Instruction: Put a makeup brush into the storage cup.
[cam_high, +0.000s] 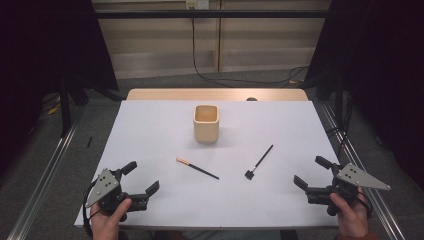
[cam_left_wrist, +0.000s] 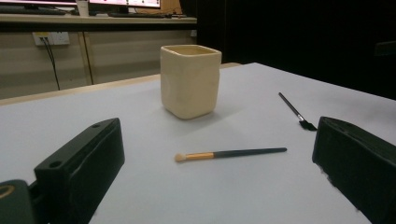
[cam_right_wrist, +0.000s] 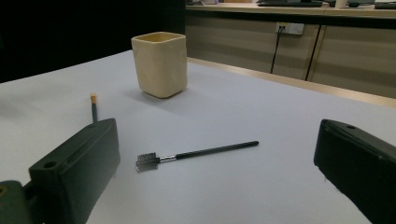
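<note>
A cream square cup (cam_high: 206, 122) (cam_left_wrist: 190, 80) (cam_right_wrist: 160, 64) stands upright at the middle back of the white table top (cam_high: 150, 135). In front of it lie two brushes: one with a tan tip and black handle (cam_high: 196, 168) (cam_left_wrist: 229, 153) (cam_right_wrist: 94, 108), and a black one with a small comb head (cam_high: 259, 162) (cam_left_wrist: 295, 111) (cam_right_wrist: 196, 152). My left gripper (cam_high: 140, 178) rests open at the near left corner. My right gripper (cam_high: 311, 172) is open at the near right edge. Both hold nothing, and each is well apart from the brushes.
A wooden table edge (cam_high: 217, 94) shows beyond the white sheet. Cables (cam_high: 210, 77) run across the floor behind. Metal rails (cam_high: 45, 170) flank the table on both sides. Dark curtains hang left and right.
</note>
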